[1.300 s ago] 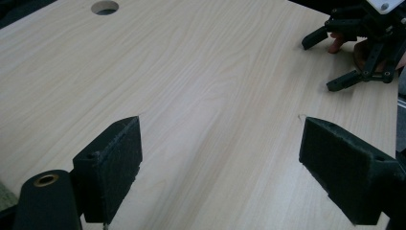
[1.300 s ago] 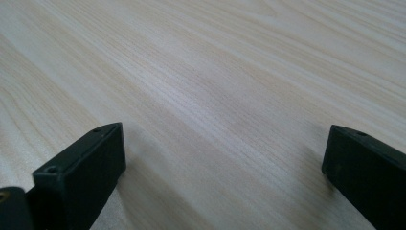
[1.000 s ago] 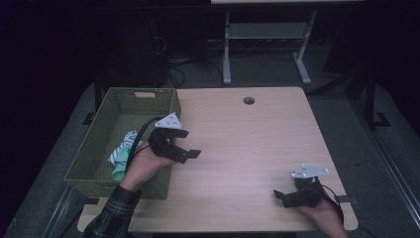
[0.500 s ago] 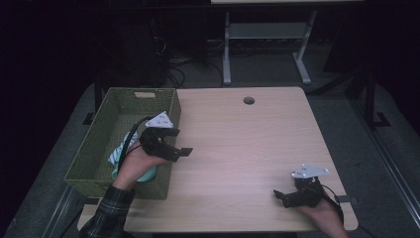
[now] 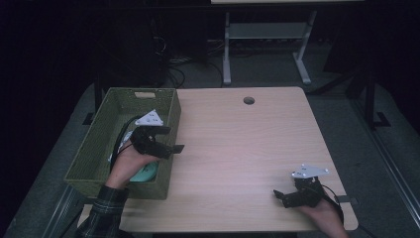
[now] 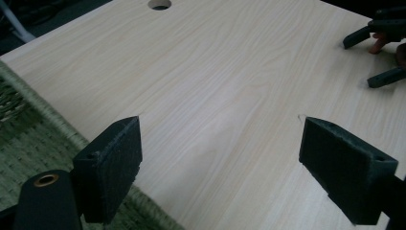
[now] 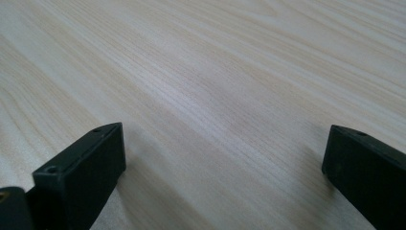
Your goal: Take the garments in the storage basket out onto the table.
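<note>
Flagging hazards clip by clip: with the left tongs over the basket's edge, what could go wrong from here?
1. The left tongs hang open above the green basket's right wall; lowering them could snag the woven rim.
2. The pale packet in the basket lies largely under the left hand, so a grab might miss it.
3. The black cable loops inside the basket and may catch.

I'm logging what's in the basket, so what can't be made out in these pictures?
- High view: the pale teal and white item in the green woven basket is mostly covered by the left hand and left tool; its kind is unclear.
- Left gripper view: the basket is cut off by the frame's left edge.
</note>
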The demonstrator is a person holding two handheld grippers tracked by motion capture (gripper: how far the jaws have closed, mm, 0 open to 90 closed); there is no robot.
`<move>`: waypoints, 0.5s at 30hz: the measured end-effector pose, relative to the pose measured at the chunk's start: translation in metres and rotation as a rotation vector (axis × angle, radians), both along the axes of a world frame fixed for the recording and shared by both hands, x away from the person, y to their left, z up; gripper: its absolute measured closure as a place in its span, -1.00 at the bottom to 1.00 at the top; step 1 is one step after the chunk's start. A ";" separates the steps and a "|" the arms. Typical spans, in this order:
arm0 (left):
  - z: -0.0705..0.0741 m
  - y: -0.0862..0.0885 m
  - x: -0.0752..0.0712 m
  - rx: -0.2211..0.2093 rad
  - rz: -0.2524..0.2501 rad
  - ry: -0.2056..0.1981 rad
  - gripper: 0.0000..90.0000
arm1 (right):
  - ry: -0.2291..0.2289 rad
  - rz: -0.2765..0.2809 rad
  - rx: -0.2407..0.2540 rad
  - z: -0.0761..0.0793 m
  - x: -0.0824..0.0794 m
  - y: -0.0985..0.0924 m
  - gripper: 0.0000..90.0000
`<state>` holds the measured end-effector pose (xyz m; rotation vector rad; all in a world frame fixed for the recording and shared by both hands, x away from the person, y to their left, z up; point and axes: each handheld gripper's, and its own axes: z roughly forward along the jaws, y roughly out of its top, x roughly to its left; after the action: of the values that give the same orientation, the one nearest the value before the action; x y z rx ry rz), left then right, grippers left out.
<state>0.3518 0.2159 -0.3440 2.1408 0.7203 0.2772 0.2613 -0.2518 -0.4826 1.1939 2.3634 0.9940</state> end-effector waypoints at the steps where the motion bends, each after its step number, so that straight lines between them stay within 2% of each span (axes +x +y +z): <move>1: 0.000 0.001 0.000 0.002 0.004 0.002 -0.69 | 0.000 0.000 0.000 0.000 0.000 0.000 -0.99; 15: -0.003 0.022 0.003 0.011 0.058 0.000 -0.69 | 0.000 0.004 -0.001 0.000 0.000 0.000 -0.98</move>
<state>0.3545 0.2379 -0.3470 2.1325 0.7834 0.3127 0.2613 -0.2518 -0.4826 1.1896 2.3664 0.9944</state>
